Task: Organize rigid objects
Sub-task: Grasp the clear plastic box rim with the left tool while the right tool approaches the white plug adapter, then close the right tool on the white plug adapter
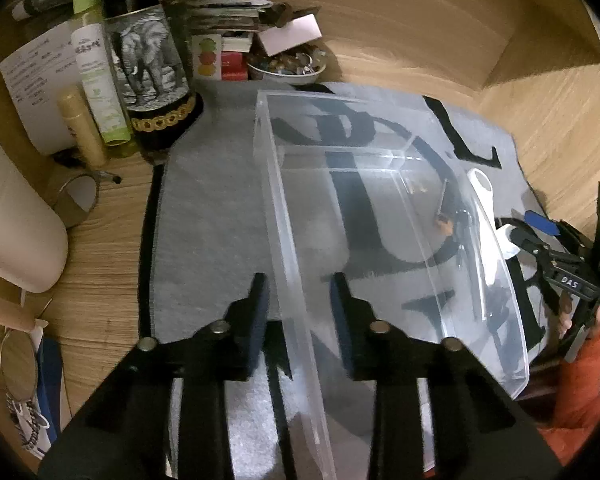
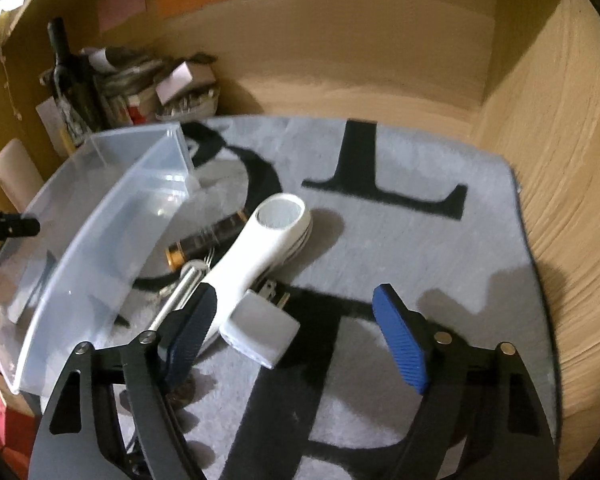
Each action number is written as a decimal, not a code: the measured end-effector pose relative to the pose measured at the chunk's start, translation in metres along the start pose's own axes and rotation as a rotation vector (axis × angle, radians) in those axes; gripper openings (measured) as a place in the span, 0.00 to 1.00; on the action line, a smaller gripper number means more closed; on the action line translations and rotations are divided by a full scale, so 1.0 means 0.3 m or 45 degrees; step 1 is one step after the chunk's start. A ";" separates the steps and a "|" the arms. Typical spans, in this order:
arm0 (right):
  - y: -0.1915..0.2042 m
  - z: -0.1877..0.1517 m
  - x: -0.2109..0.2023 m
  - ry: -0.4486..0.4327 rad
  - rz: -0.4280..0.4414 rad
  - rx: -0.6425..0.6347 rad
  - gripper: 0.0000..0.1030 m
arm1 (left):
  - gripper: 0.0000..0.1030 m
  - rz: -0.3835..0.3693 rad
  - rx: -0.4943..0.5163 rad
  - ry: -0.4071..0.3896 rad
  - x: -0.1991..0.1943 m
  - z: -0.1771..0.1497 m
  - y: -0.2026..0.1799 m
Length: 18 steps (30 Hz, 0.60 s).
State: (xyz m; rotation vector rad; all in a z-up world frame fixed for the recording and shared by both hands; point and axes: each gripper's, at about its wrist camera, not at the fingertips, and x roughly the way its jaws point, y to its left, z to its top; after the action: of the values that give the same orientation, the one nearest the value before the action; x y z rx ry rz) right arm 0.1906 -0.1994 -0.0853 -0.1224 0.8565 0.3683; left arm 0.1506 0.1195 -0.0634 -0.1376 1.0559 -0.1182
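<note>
Bin (image 1: 380,240) lengthwise away from left tongs (image 1: 300,312)

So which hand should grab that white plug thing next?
The right. Its open gripper already hangs over the white plug adapter on the grey mat, with the plug between its fingers. The left gripper straddles the wall of the clear bin, so it looks busy there.

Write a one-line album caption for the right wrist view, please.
Right claw open over a white plug adapter, beside a white handled gadget and clear plastic bin on a grey lettered mat.
</note>
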 end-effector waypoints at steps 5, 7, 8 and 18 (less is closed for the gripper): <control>-0.009 -0.019 0.041 0.068 0.060 0.030 0.64 | 0.14 0.011 -0.015 0.029 0.016 -0.002 -0.001; -0.014 -0.026 0.057 0.099 0.086 0.047 0.62 | 0.13 0.014 -0.024 0.036 0.024 -0.004 0.001; -0.017 -0.029 0.066 0.115 0.102 0.060 0.60 | 0.12 0.013 -0.035 0.039 0.026 -0.006 0.006; -0.007 -0.042 0.053 0.086 0.131 0.083 0.42 | 0.11 0.030 -0.027 0.019 0.015 -0.018 -0.001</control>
State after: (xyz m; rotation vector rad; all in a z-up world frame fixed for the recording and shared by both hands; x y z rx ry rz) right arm 0.1918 -0.2001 -0.1057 -0.0304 0.9428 0.4344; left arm 0.1480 0.1183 -0.0698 -0.1438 1.0738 -0.0872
